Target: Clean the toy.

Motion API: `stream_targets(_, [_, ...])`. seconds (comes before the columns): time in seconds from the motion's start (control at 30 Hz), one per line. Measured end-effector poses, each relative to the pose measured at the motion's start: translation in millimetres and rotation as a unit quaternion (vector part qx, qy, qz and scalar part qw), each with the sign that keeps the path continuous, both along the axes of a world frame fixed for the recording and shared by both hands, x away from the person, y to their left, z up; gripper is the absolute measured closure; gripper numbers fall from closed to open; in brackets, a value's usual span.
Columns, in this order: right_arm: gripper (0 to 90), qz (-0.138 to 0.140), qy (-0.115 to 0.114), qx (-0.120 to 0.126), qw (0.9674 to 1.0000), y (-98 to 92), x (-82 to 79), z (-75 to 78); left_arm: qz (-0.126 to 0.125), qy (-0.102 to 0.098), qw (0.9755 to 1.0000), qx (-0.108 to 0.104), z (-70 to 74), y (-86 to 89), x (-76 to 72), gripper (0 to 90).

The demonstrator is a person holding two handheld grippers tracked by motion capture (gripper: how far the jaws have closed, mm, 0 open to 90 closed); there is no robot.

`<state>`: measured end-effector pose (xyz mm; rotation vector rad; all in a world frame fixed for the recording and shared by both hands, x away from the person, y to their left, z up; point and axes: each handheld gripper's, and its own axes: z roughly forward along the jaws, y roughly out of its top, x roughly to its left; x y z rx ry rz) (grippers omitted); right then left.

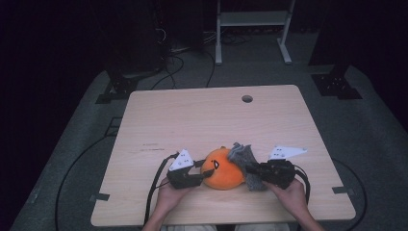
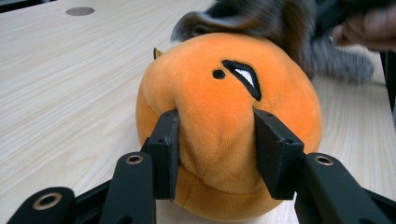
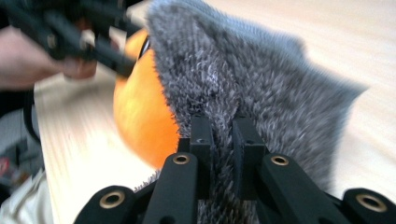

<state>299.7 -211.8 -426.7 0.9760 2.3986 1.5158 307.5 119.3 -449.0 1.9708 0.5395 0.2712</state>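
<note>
Your left gripper (image 1: 195, 174) sits in the lower middle of the high view, its fingers (image 2: 164, 149) closed onto the orange plush toy (image 1: 222, 169) and pressing dents into its soft side; in the left gripper view the toy takes up the centre of the frame, its stitched black eye facing up and to the right. The toy rests on the worktop (image 1: 202, 120) near the bottom edge, between your two hands.

Your right gripper (image 1: 254, 173) is just to the right of the toy in the high view. Its fingers (image 3: 201, 140) are nearly together, pinching a fold of the grey fuzzy cloth (image 1: 244, 159). In the right gripper view that cloth rises from the fingers toward the top centre of the frame and lies against the toy, which shows orange at centre left. In the left gripper view the cloth drapes over the toy's top at the upper right, touching it.
</note>
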Motion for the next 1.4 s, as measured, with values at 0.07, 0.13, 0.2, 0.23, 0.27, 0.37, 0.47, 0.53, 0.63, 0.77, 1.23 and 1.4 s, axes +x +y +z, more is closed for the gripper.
stream_targets(0.07, [80.2, 0.002, -0.003, 0.009, 0.9999, 1.3, 1.7, 3.1, -0.003, -0.004, 1.0, 0.003, 0.0, -0.1, -1.0, 54.6])
stream_targets(0.13, [80.1, 0.015, 0.005, 0.02, 0.9997, 14.0, 11.5, 8.7, -0.009, -0.003, 0.9999, -0.002, 2.2, 0.5, -1.8, 51.4])
stream_targets(0.2, [80.1, 0.027, 0.022, 0.016, 0.9993, 21.4, 11.5, 3.1, -0.01, 0.004, 0.9998, -0.015, 4.8, 1.5, -0.8, 33.1])
stream_targets(0.23, [80.1, 0.027, 0.022, 0.016, 0.9993, 21.4, 11.5, 3.1, -0.005, 0.016, 0.9994, -0.029, 8.1, 2.7, 0.8, 33.1])
stream_targets(0.27, [80.2, 0.032, 0.022, 0.017, 0.9991, 22.8, 7.0, -0.5, 0.007, 0.025, 0.9986, -0.046, 10.9, 3.4, 2.4, 22.4])
stream_targets(0.37, [80.3, 0.058, 0.02, 0.016, 0.998, 25.5, -13.8, -7.1, 0.01, 0.055, 0.9958, -0.073, 11.0, 1.4, 6.9, 15.5])
stream_targets(0.47, [80.3, 0.071, 0.016, -0.004, 0.9973, 24.1, -22.3, -2.3, -0.024, 0.072, 0.9949, -0.066, 6.2, -4.7, 6.1, 34.9])
stream_targets(0.53, [80.3, 0.052, -0.01, 0.02, 0.9984, 18.1, -15.4, 12.1, -0.039, 0.032, 0.9978, -0.042, 8.6, -7.4, -1.0, 42.7])
stream_targets(0.63, [80.2, 0.044, -0.011, 0.03, 0.9985, 19.5, -3.6, 17.0, -0.049, 0.005, 0.9984, -0.028, 9.7, -8.9, -6.0, 50.6])
stream_targets(0.77, [80.2, 0.043, -0.005, 0.019, 0.9989, 15.7, 1.1, 9.0, -0.054, -0.013, 0.9984, -0.012, 10.1, -9.6, -9.8, 51.0])
stream_targets(1.23, [80.2, 0.043, 0.006, 0.027, 0.9987, 15.5, 3.1, 5.8, -0.025, 0.025, 0.9991, -0.022, 17.5, -10.4, -3.7, 12.4])
stream_targets(1.4, [80.2, 0.054, 0.001, 0.024, 0.9982, 14.2, -10.8, 4.8, -0.062, 0.074, 0.9949, -0.031, 8.2, -18.6, -1.0, 27.0])
